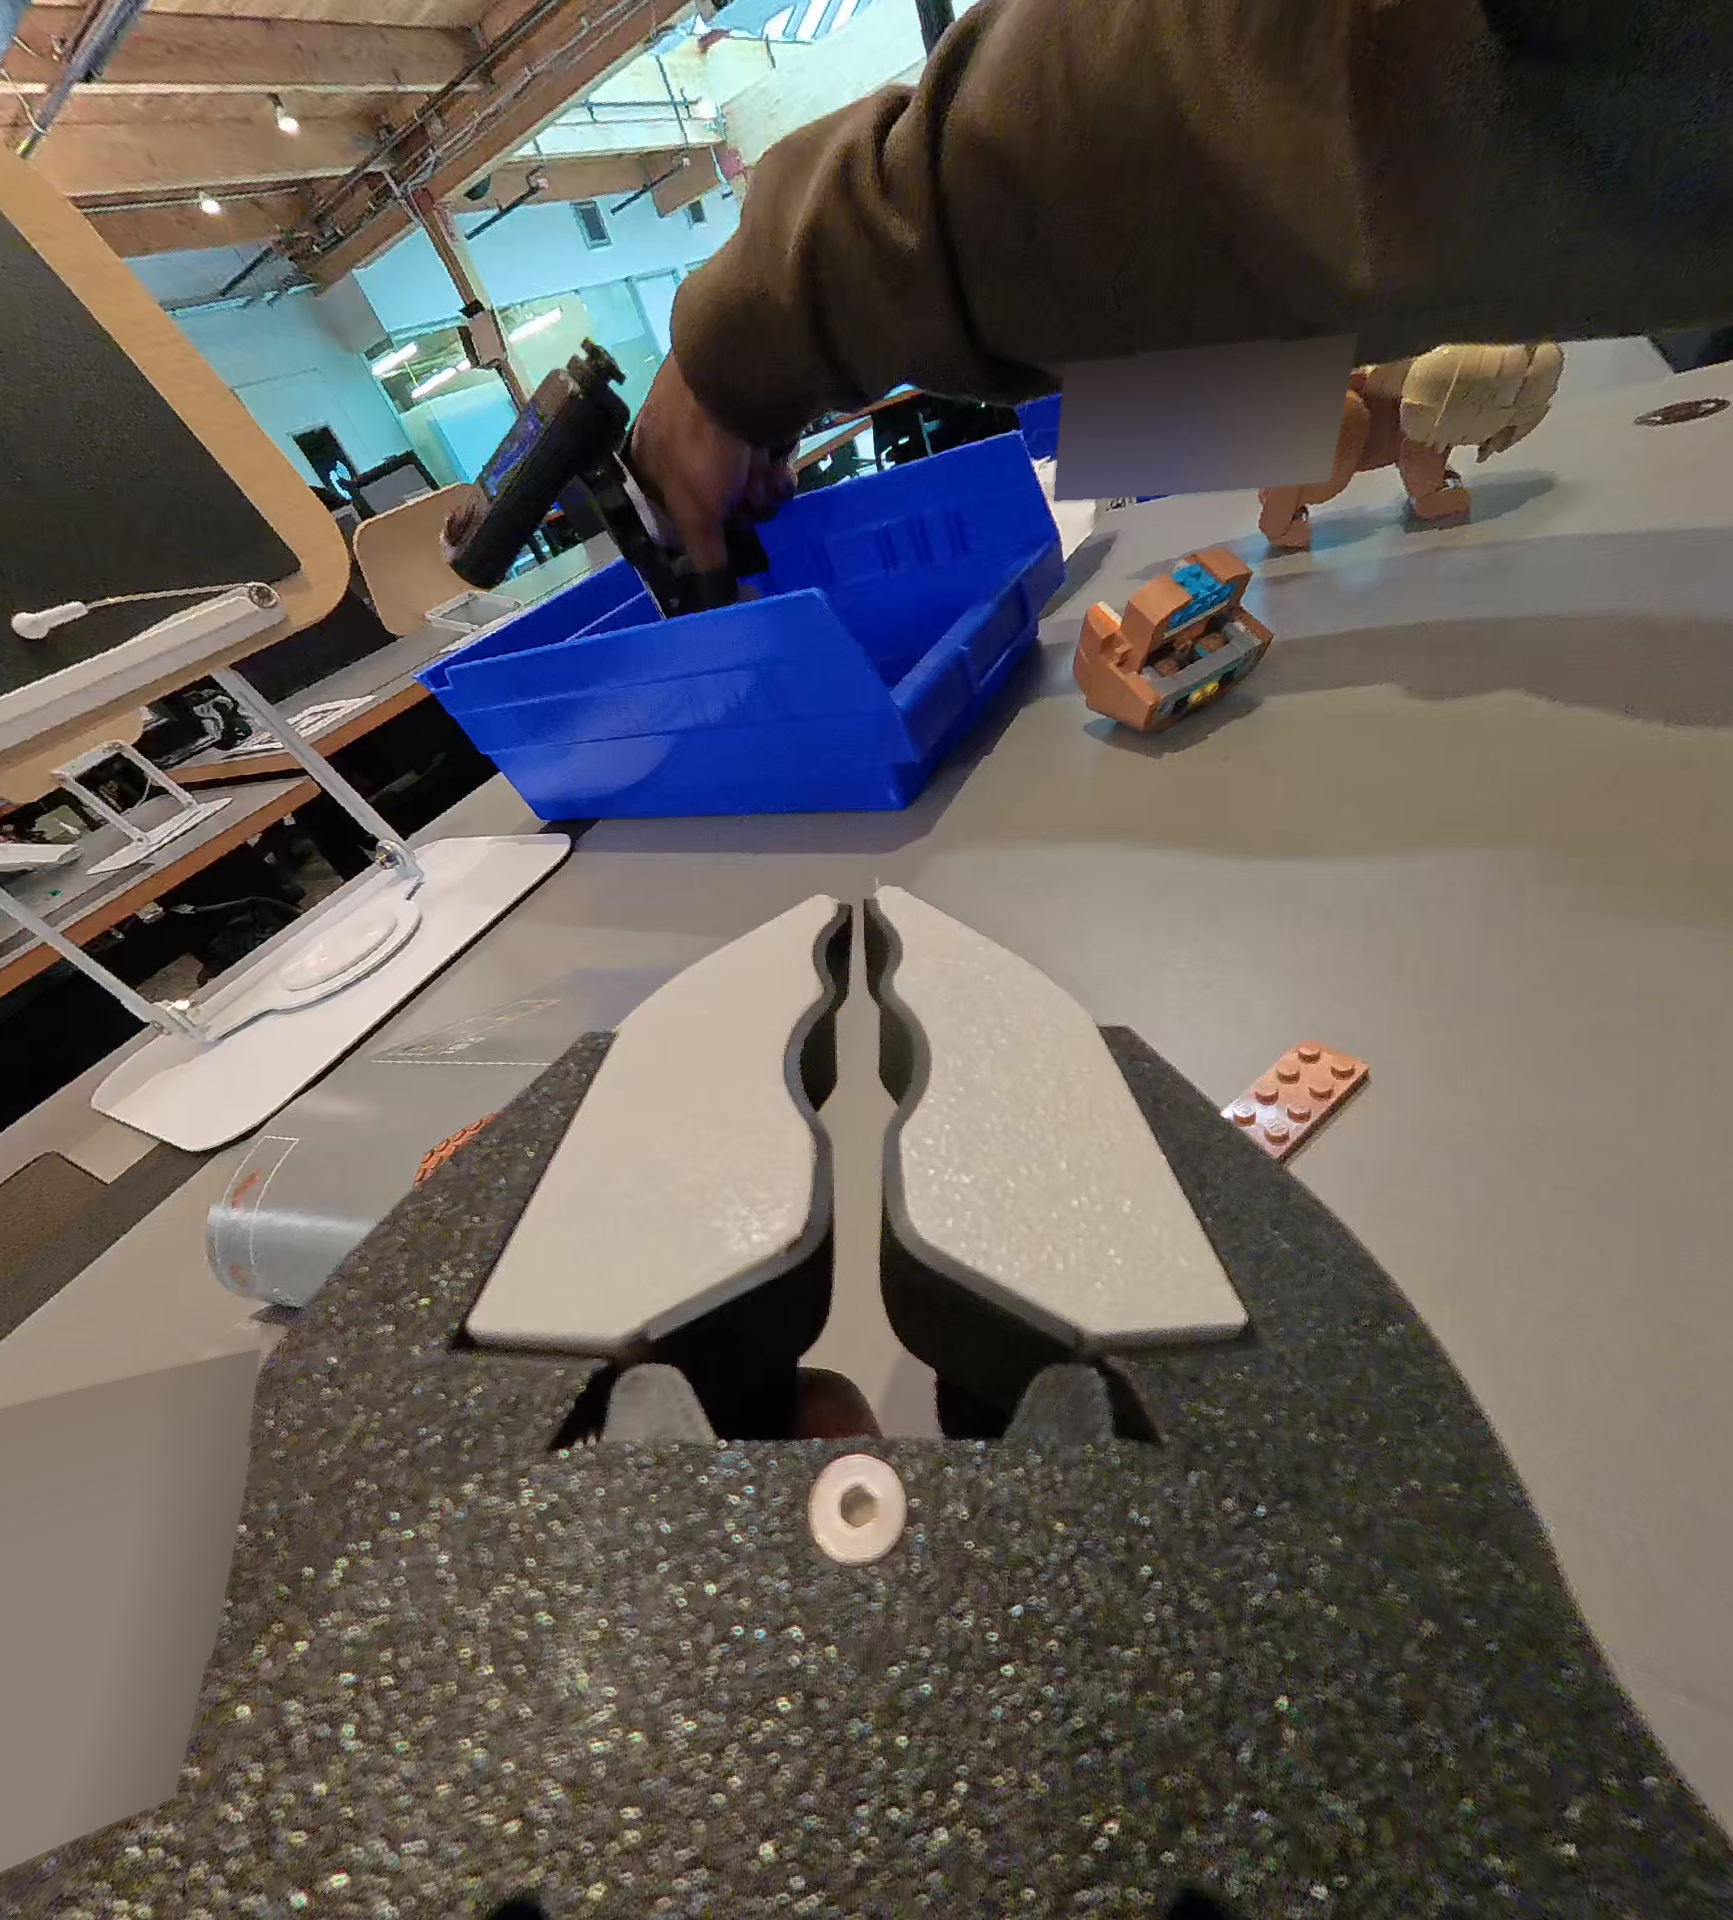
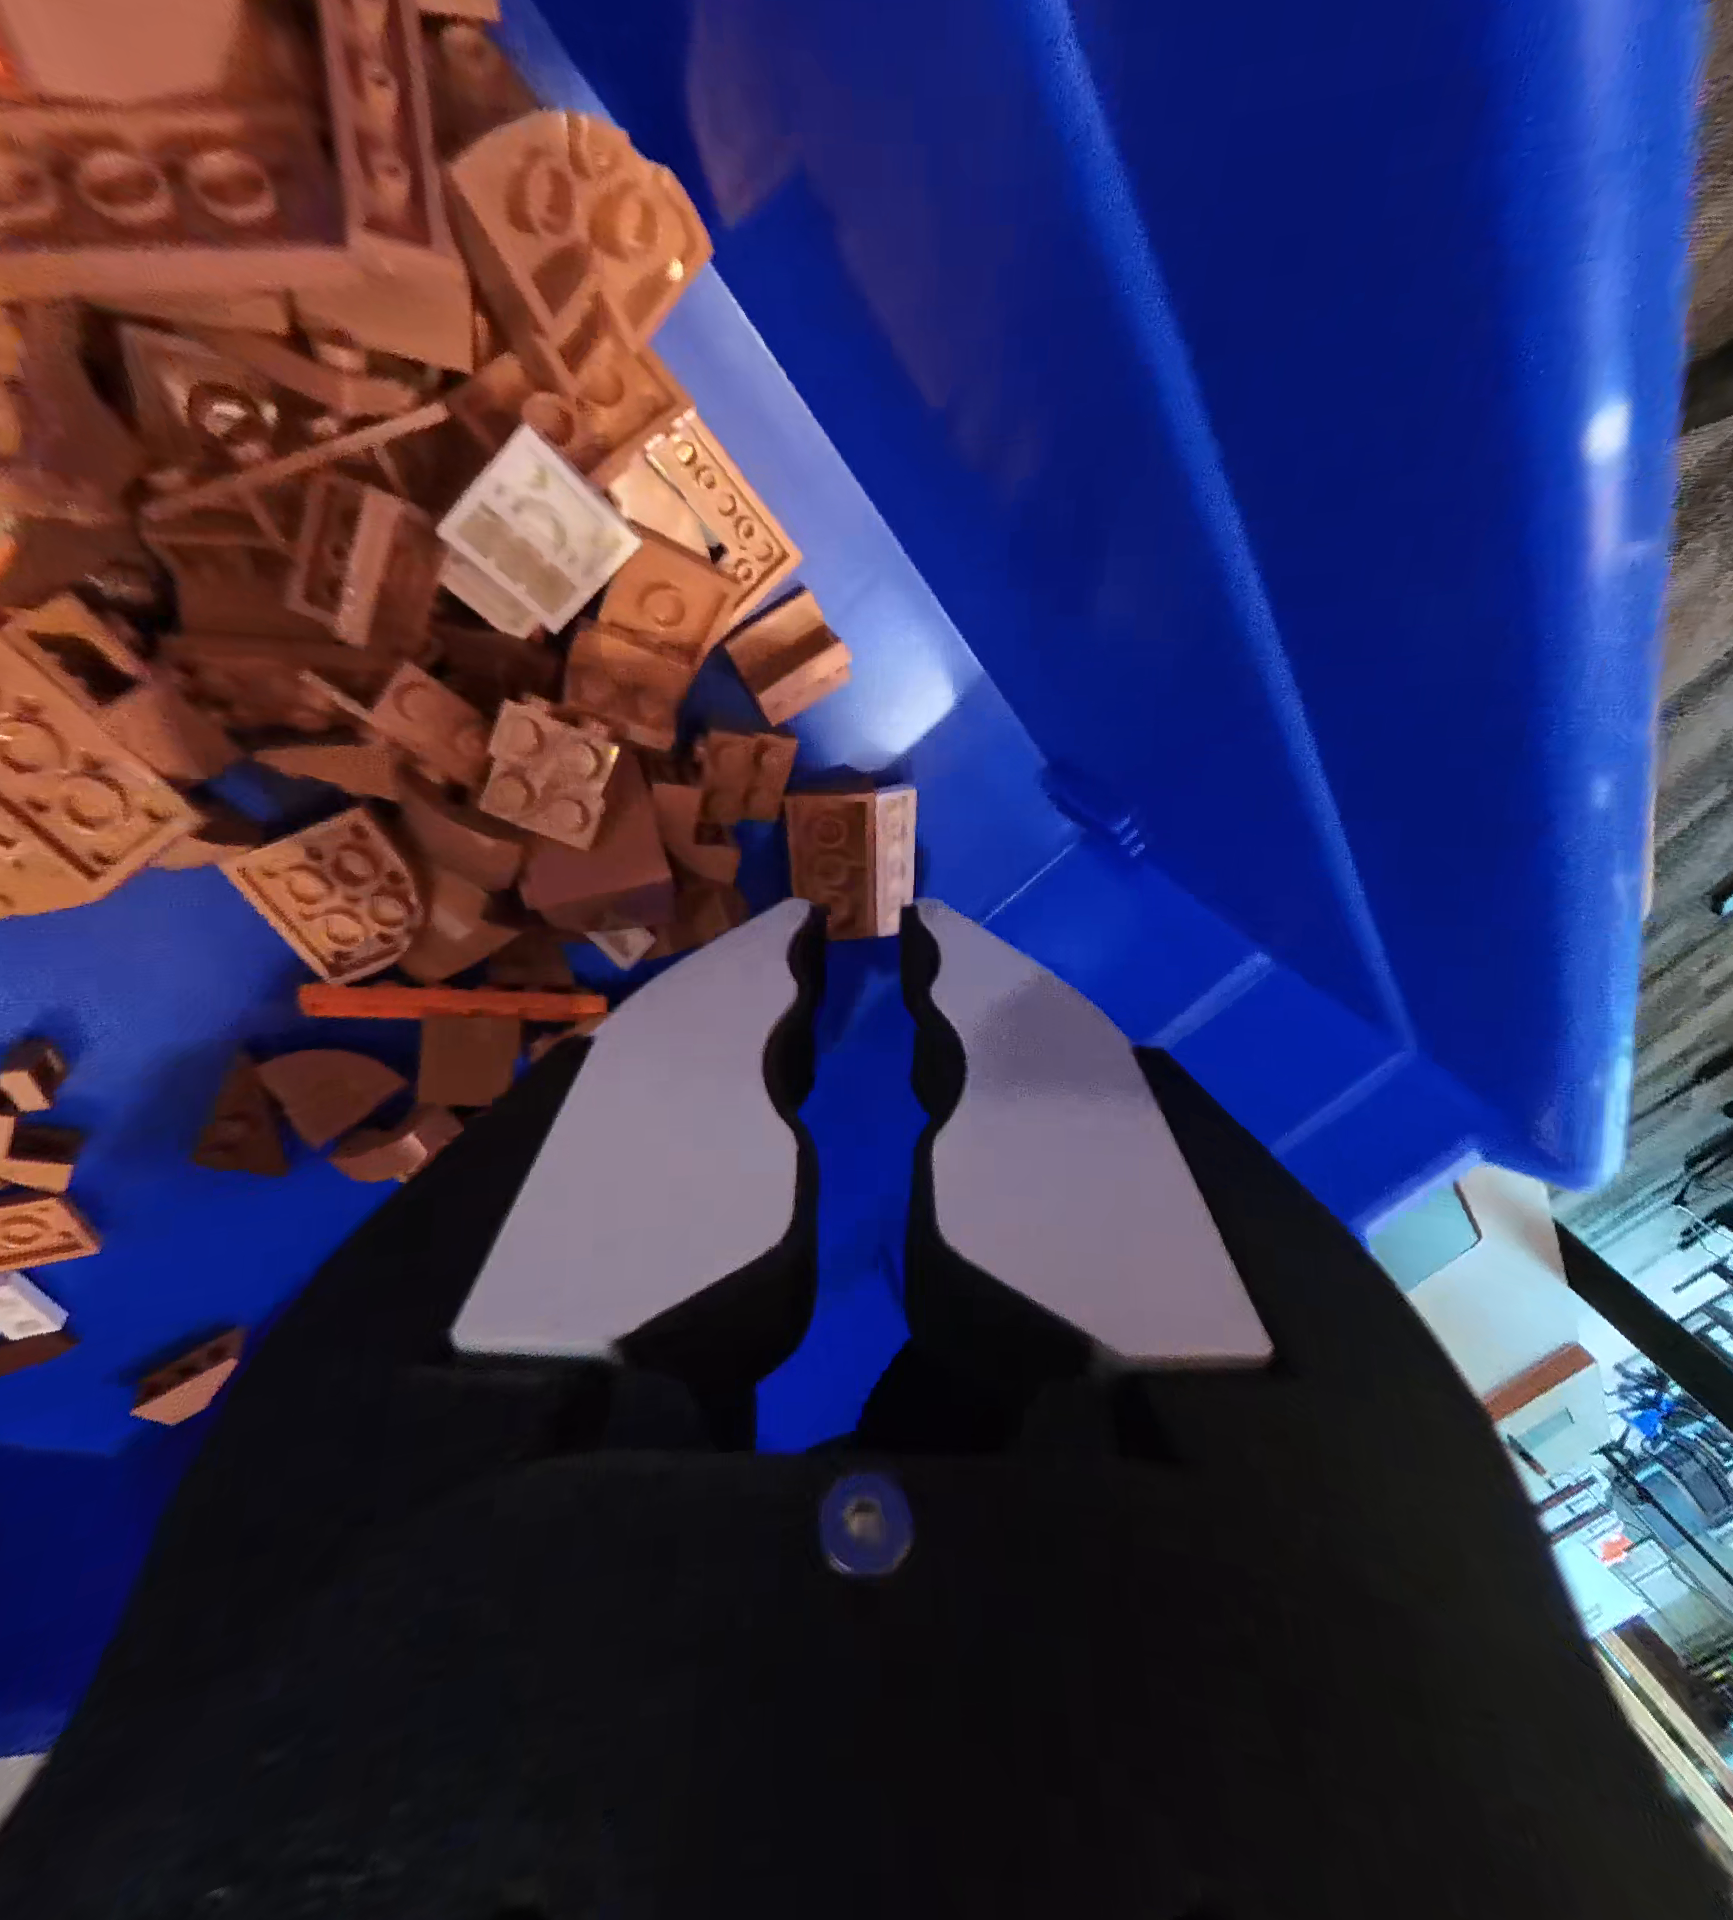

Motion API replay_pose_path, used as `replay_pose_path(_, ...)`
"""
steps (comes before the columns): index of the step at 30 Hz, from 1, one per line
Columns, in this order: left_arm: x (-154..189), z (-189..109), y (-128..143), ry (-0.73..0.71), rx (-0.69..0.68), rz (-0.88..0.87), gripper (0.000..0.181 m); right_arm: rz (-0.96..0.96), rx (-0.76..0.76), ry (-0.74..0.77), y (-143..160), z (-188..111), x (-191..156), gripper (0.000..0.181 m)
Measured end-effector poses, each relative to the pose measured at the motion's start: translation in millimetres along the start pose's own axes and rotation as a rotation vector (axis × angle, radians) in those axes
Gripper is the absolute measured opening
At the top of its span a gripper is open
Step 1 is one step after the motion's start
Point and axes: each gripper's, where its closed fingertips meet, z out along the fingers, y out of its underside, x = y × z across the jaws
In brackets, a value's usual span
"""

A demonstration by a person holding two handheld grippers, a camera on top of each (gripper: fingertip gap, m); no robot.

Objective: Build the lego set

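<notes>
My left gripper (image 1: 862, 906) is shut and empty, low over the grey table (image 1: 1464, 935). A brown studded plate (image 1: 1293, 1093) lies just to its right. A small brown and blue partial build (image 1: 1168, 649) sits beside the blue bin (image 1: 737, 717). A brown and tan lego animal (image 1: 1413, 436) stands farther back. My right gripper (image 2: 862, 912) is inside the blue bin (image 2: 1205, 520), its tips closed on a small brown brick (image 2: 841, 857) at the edge of a pile of brown pieces (image 2: 270, 520). It also shows in the left wrist view (image 1: 654, 540), held by a hand.
A white stand base (image 1: 322, 997) and its struts sit at the left of the table. A clear plastic item (image 1: 270, 1236) and a partly hidden orange-brown piece (image 1: 451, 1143) lie left of my left gripper. A sleeved arm (image 1: 1153, 208) reaches across above the bin. Across from one pair of fingers to the other is roughly 45 cm. The brown studded plate (image 1: 1293, 1093) is about 11 cm from my left fingertips and 45 cm from my right.
</notes>
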Motion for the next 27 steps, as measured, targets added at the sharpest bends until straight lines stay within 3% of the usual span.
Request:
replay_pose_path(5, -0.2, 0.9, 0.8, -0.002, -0.006, 0.001, 0.002, -0.037, -0.043, -0.023, 2.0, 10.4, -0.6, 0.019)
replay_pose_path(10, -0.6, 1.4, 1.0, -0.004, -0.007, 0.002, 0.002, -0.076, -0.059, -0.029, 0.7, 10.5, -3.8, 0.011)
replay_pose_path(14, 0.0, 1.5, 1.1, -0.002, -0.008, 0.006, 0.002, -0.065, -0.062, -0.069, 0.7, 10.5, -8.3, 0.02)
replay_pose_path(27, -0.6, 2.3, 1.1, -0.003, -0.008, 0.006, 0.002, -0.043, -0.065, -0.078, -0.6, 10.2, -7.7, 0.016)
